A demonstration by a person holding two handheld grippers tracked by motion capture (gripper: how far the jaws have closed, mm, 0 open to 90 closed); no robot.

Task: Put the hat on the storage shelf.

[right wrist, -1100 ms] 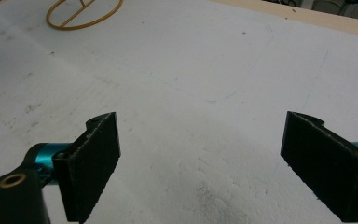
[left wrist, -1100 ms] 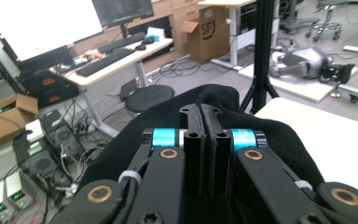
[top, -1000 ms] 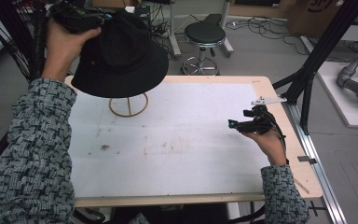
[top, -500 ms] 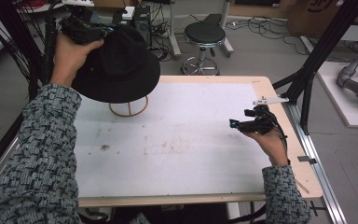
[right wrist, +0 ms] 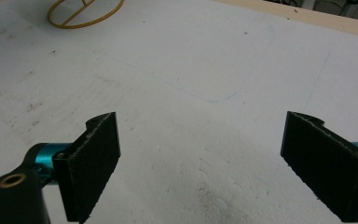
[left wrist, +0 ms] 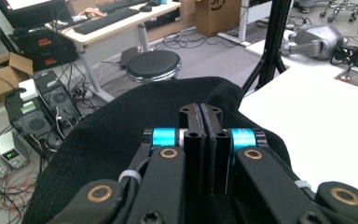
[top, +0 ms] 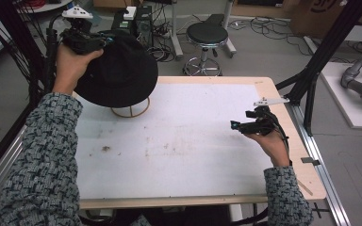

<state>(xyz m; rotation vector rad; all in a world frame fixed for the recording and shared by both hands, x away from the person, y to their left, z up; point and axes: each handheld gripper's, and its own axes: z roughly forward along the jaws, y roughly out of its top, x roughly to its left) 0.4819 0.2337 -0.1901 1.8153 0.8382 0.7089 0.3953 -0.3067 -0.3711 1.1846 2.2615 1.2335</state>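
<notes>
1. Hat [top: 120, 70]: it is black, of soft cloth, with a round crown and a wide brim all around. It is tilted, with the crown toward the far side.
2. It is above the far left corner of the desk [top: 193, 155], over a stand [top: 130, 110] made of thin golden wire. Whether the hat touches the stand, I cannot tell.
3. Left tongs [top: 104, 38] are closed on the hat at its far left brim. In the left gripper view the two jaws stand pressed together on the black cloth [left wrist: 121, 135].
4. Right tongs [top: 235, 125] are open and hold nothing. They are low over the right part of the desk, well apart from the hat. In the right gripper view the jaws stand wide, with the bare white desk [right wrist: 191, 93] between them and the ring base of the stand [right wrist: 85, 11] far off.
5. Count: one hat, one stand, two tongs, one desk. On the floor behind the desk there is one round black stool [top: 207, 34].
</notes>
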